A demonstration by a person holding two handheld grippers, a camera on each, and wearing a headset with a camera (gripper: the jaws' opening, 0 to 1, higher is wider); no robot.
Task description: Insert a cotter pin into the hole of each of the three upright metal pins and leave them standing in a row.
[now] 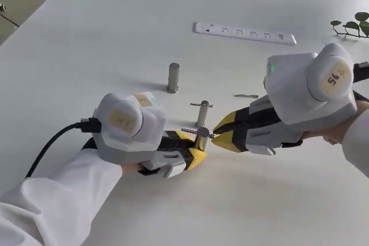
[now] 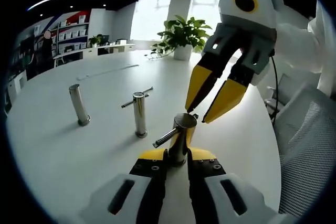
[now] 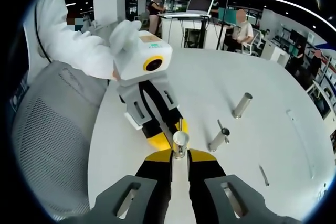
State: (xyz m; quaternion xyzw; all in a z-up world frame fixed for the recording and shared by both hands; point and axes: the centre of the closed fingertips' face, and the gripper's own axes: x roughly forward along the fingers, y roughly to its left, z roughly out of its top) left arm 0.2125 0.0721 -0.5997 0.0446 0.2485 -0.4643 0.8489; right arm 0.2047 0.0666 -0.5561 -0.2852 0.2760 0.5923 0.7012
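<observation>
One metal pin (image 2: 184,128) in left hand-held gripper (image 2: 178,156), right hand-held gripper (image 2: 197,115) beside

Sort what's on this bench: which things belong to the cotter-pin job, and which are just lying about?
Job: near pin, middle pin, far pin, loose cotter pin.
Lying about: power strip, plant.
</observation>
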